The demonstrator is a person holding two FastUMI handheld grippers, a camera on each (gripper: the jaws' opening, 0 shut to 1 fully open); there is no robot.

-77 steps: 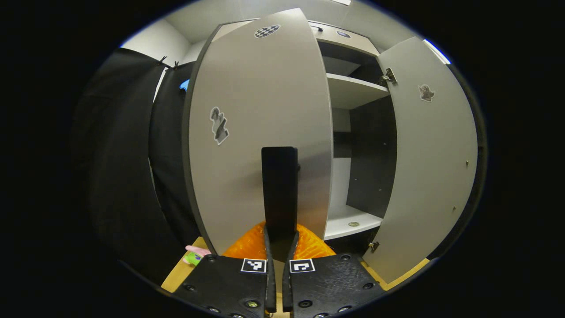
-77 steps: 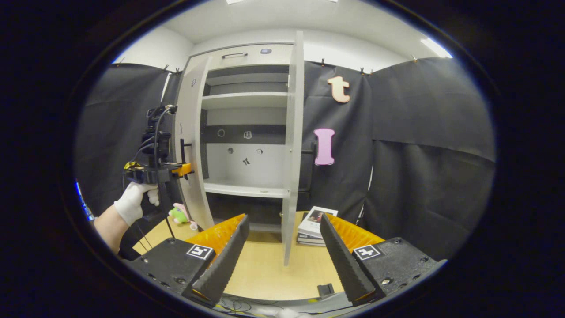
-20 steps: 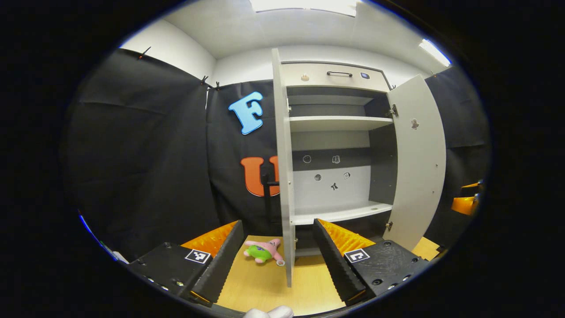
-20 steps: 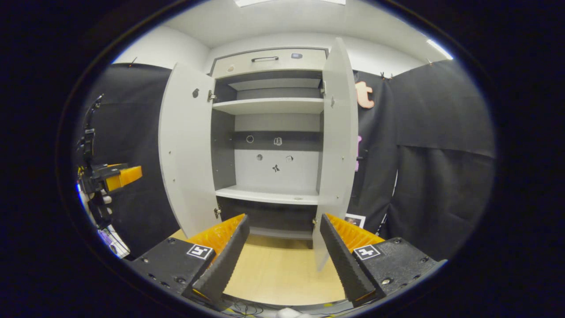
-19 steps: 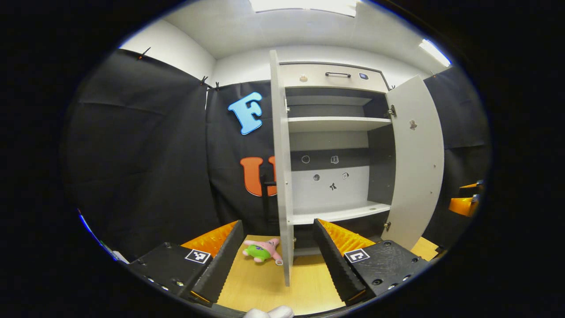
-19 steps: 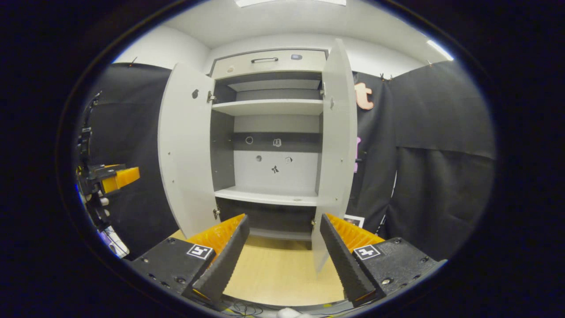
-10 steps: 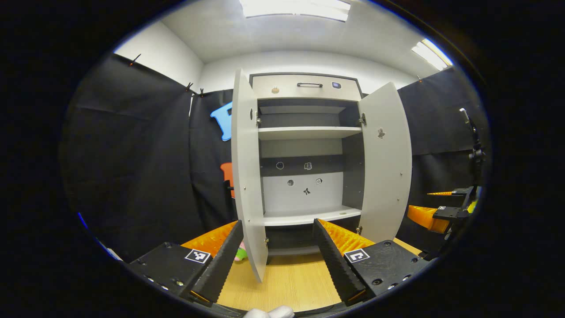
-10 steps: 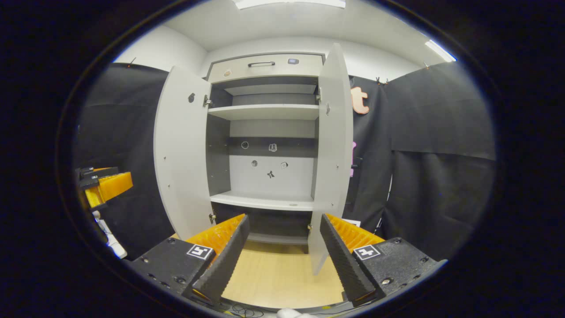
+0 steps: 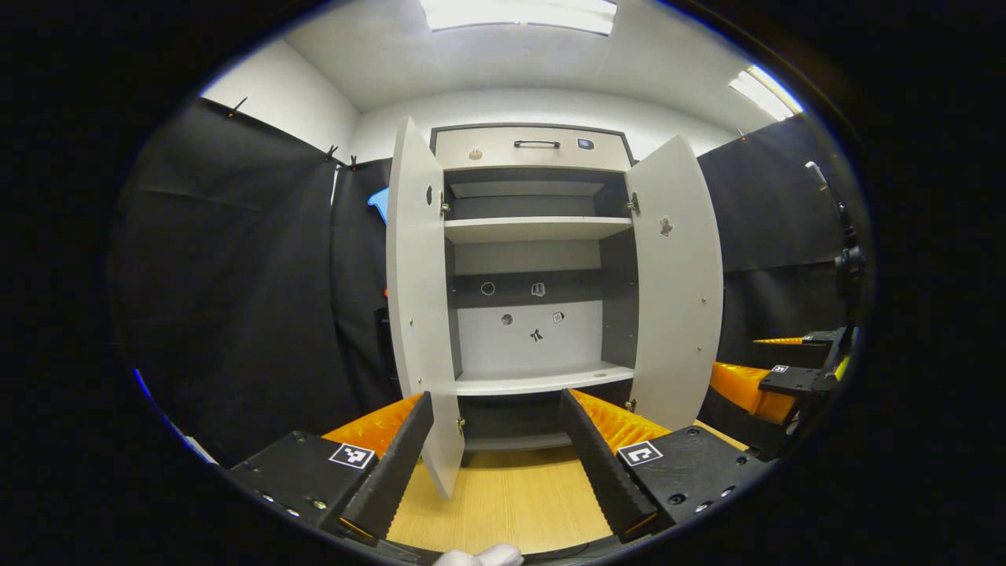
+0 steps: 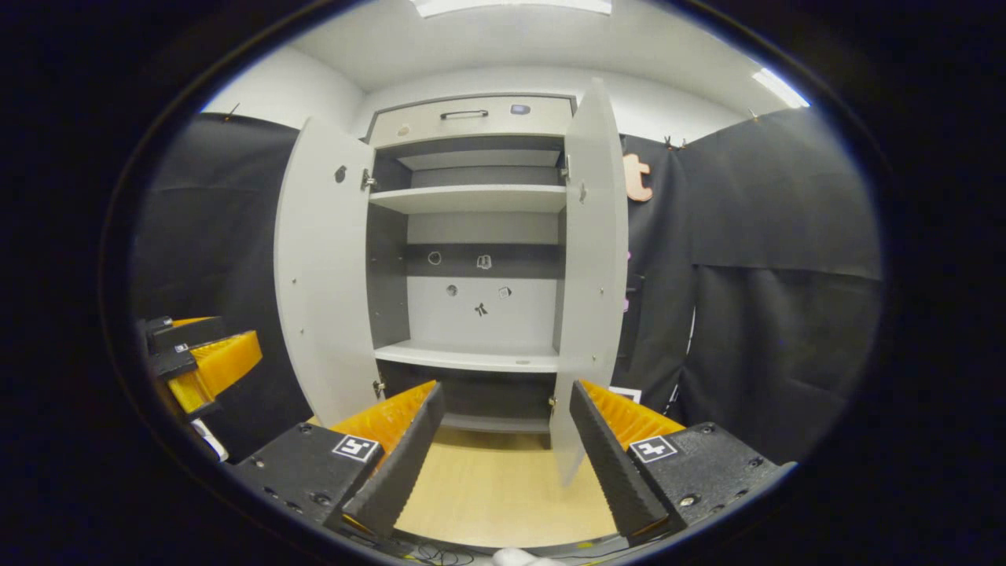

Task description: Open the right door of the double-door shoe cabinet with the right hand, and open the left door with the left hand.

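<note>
Stood back from the shoe cabinet (image 9: 534, 149) with left door (image 9: 416, 299) and right door (image 9: 680, 291) both swung wide, left claw (image 9: 495, 448) and right claw (image 10: 503, 440) each spread and empty; task judged done, nothing left but withdrawing.

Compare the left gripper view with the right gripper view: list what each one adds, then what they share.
The left gripper view adds the right claw, open, at its right edge. The right gripper view adds the left claw, open, at its left edge, and a corner of a booklet by the foot of the right door. Shared: the shoe cabinet with its left door and right door both swung open, its shelves, the top drawer and the wooden table.
</note>
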